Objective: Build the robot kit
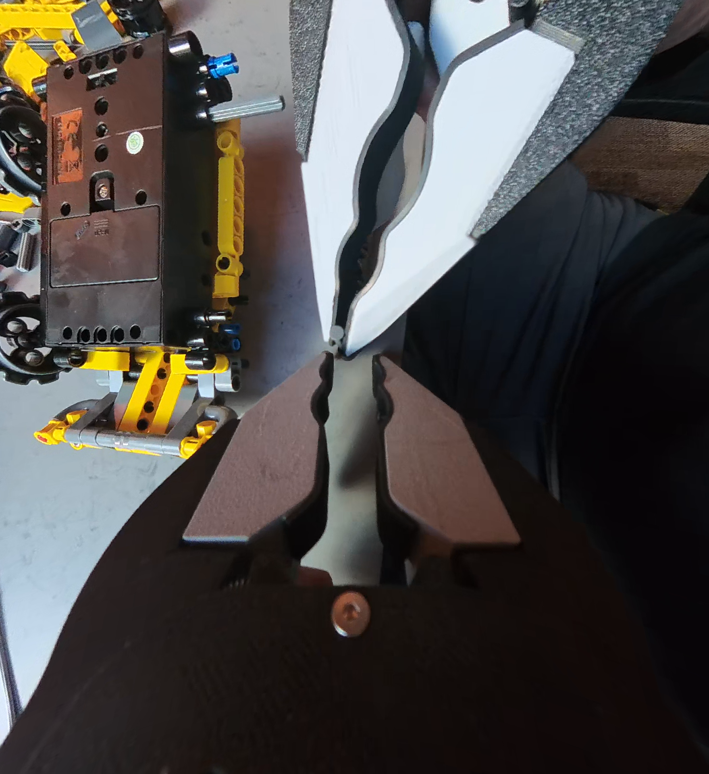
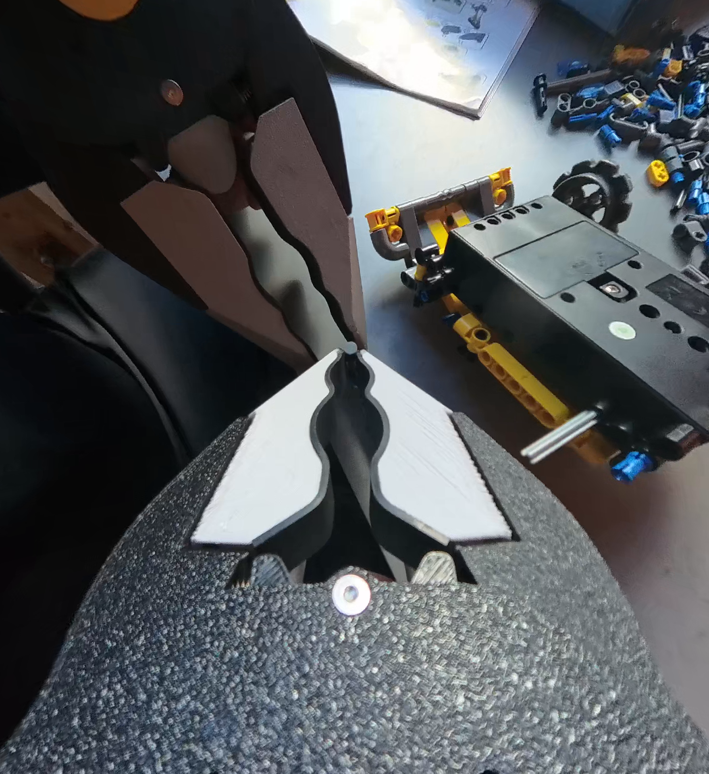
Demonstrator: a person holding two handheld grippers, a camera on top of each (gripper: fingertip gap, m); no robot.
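My right gripper, with white fingers, is shut on a small grey pin pinched at its very tips. My left gripper, with brown fingers, is open and empty, its jaws a narrow gap apart. The two grippers meet tip to tip above the table edge. In the left wrist view the right gripper comes in from above and the grey pin sits just beyond my left fingertip. In the right wrist view the left gripper reaches in from the upper left.
A toy vehicle model with a black battery box, yellow beams and black wheels lies on the grey table, also in the right wrist view. A pile of loose parts and a booklet lie beyond. A person's dark clothing is close by. My left and right fingertips are right by each other.
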